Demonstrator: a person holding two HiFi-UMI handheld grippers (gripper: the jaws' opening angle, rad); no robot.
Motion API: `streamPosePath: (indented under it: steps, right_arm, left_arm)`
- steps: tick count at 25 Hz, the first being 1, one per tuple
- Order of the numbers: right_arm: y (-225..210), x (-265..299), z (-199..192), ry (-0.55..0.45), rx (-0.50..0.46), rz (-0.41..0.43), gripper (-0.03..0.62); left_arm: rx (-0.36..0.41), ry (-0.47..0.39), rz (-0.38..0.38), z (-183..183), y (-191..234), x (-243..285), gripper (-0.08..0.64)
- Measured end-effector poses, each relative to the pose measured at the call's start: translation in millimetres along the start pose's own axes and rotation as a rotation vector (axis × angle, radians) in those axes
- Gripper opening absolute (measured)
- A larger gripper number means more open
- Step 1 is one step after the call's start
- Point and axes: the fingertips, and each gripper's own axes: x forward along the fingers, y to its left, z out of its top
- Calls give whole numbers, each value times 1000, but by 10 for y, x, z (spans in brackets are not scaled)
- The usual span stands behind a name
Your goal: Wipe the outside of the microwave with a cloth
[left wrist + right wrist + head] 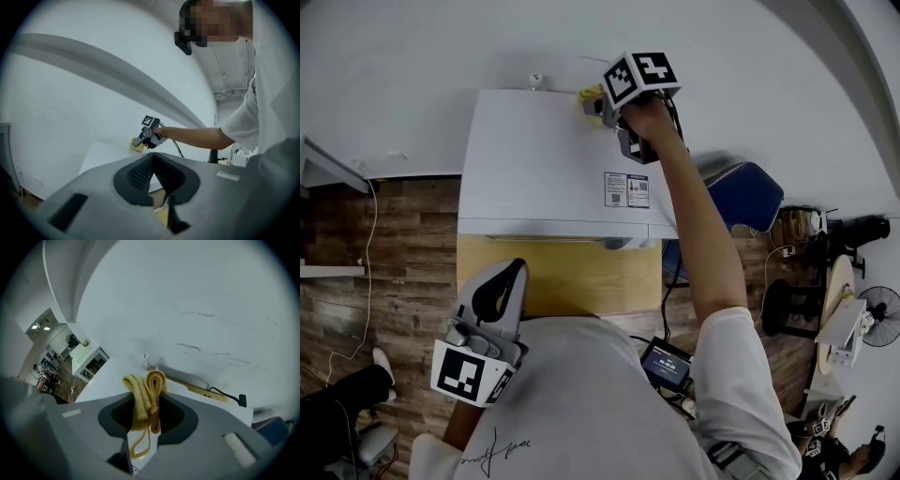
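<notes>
The white microwave (553, 169) stands against the wall on a wooden table (553, 277), seen from above. My right gripper (598, 105) is at the back right of its top, shut on a folded yellow cloth (146, 397) that rests on the white top (110, 380). The cloth (589, 97) shows yellow by the back edge, and also far off (137, 146) in the left gripper view. My left gripper (511, 274) is held low near my body, in front of the table, jaws shut and empty (154, 180).
A black cable and plug (229, 397) run along the wall behind the microwave. A blue chair (745, 192) stands to the right, with a fan (877, 314) and other gear further right. A white shelf edge (323, 173) is at left. Labels (626, 189) sit on the microwave top.
</notes>
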Motion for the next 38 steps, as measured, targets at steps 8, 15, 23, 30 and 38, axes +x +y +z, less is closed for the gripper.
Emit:
streamPosePath:
  steps: [8, 15, 23, 30, 38]
  right_arm:
    - [333, 160, 144, -3, -39, 43, 118]
    - [646, 324, 275, -9, -80, 73, 118]
    - [1079, 519, 429, -19, -113, 130, 118]
    - [1423, 690, 556, -20, -145, 178, 118]
    - [1872, 786, 627, -32, -200, 274, 118]
  left_arm:
    - [1, 2, 23, 24, 82, -53, -5]
    - [2, 3, 39, 38, 127, -80, -5]
    - [5, -1, 44, 67, 175, -97, -5]
    - [-4, 4, 69, 46, 260, -138, -5]
    - [-4, 4, 86, 81, 357, -152, -5]
